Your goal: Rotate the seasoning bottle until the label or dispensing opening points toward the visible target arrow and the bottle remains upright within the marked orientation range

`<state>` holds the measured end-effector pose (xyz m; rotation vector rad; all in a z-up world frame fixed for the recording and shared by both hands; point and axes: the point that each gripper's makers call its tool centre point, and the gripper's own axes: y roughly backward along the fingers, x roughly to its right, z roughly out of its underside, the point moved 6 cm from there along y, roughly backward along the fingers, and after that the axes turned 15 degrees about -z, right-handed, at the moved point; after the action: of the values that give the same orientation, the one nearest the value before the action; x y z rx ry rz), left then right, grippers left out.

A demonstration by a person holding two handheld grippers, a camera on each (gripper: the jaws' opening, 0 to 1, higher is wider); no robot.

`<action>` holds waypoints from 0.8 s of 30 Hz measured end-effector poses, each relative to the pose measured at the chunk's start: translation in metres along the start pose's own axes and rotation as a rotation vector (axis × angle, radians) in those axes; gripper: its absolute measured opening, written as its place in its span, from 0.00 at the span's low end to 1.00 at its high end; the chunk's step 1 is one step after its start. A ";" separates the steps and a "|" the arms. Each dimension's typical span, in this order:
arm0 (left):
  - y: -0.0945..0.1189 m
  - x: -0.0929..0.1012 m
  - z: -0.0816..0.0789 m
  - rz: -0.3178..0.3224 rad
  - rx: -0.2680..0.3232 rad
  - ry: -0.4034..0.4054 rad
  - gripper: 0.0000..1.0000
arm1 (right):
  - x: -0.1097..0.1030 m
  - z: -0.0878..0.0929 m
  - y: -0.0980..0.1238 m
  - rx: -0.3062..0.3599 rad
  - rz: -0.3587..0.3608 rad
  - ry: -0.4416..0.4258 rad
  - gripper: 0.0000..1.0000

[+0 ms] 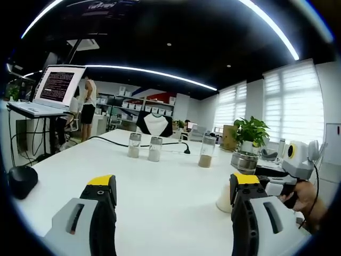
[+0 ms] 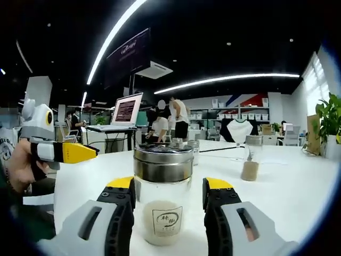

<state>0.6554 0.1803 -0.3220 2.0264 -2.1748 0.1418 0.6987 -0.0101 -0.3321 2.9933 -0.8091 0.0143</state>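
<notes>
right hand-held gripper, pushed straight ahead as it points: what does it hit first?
The seasoning bottle. It stands upright between the open jaws of the right hand-held gripper, label facing the camera, so it is probably met almost at once.

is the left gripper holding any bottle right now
No, the left gripper stands open over bare white table, its jaws wide apart with nothing between them.

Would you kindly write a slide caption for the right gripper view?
Right claw open around an upright seasoning bottle on the white table, left claw alongside.
</notes>
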 end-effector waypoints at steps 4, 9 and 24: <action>0.000 -0.002 -0.001 -0.005 0.002 0.002 0.92 | 0.006 -0.001 0.003 -0.017 -0.096 -0.010 0.51; 0.000 -0.002 -0.002 -0.008 0.004 0.004 0.92 | 0.001 -0.002 0.005 -0.025 -0.232 -0.026 0.50; 0.000 0.000 -0.004 0.000 0.011 -0.005 0.92 | 0.008 0.000 0.006 -0.027 -0.418 -0.060 0.50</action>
<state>0.6554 0.1814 -0.3181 2.0356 -2.1816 0.1492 0.7027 -0.0199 -0.3320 3.0835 -0.1717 -0.0993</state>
